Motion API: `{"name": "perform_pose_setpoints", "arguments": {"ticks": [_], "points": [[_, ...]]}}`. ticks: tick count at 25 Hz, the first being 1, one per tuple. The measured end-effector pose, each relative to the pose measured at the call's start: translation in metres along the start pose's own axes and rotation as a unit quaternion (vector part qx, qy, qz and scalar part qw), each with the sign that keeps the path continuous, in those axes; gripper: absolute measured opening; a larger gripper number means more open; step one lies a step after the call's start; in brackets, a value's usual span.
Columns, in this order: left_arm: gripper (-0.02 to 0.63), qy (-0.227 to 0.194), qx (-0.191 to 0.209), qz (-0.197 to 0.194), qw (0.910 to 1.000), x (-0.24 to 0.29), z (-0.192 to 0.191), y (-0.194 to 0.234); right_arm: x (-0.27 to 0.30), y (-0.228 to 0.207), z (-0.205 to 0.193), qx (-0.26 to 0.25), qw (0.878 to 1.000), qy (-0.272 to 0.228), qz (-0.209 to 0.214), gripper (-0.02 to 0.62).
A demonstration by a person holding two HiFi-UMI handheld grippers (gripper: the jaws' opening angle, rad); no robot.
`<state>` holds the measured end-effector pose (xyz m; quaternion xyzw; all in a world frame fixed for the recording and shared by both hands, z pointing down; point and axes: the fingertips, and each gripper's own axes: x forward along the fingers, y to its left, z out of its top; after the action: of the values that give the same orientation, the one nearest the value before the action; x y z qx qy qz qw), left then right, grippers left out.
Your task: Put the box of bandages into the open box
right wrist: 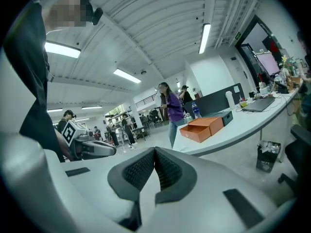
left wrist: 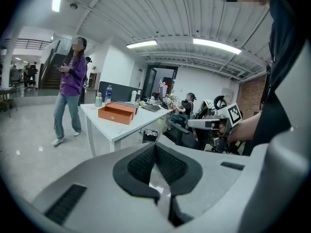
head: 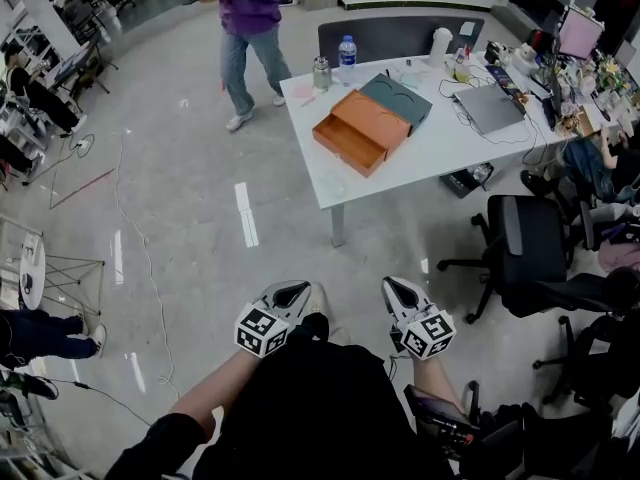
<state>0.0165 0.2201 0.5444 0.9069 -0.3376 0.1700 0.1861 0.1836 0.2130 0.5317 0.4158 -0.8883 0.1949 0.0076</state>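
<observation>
Fingers (left wrist: pixel 142 165) pressed together and empty on left gripper (head: pixel 287 296) and right gripper (head: pixel 400 290). Orange open box (head: pixel 356 133) well ahead on the surface (head: pixel 430 153) (bandage box not made out from here). Walk up squarely before parting 1 pair.

Low centre of the head view: left gripper (head: pixel 289 294) and right gripper (head: pixel 402 292), pale grey moulded shells with black textured pads (left wrist: pixel 146 164) shaped as a rounded dark wedge at the tip. Each carries a white cube (head: pixel 262 330) printed with black square markers. The gripper views show black rectangular slots (right wrist: pixel 241 207) inset in the grey shell beside the pads. Wearer in black top (head: pixel 320 408), black sleeve (head: pixel 150 448) at lower left.
</observation>
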Motion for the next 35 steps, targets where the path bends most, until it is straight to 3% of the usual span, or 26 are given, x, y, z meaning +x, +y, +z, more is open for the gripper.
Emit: {"name": "perform_pose_setpoints", "arguments": {"ticks": [25,35], "points": [[0.009,-0.010,0.017,-0.057,0.9982,0.080,0.073,0.112,0.106,-0.061,0.056,-0.012,0.998,0.018,-0.056,0.026],[0.009,-0.007,-0.003,-0.038,0.9993,0.071,0.073,0.155,0.157,-0.055,0.059,-0.025,0.998,0.052,-0.028,0.026]]}}
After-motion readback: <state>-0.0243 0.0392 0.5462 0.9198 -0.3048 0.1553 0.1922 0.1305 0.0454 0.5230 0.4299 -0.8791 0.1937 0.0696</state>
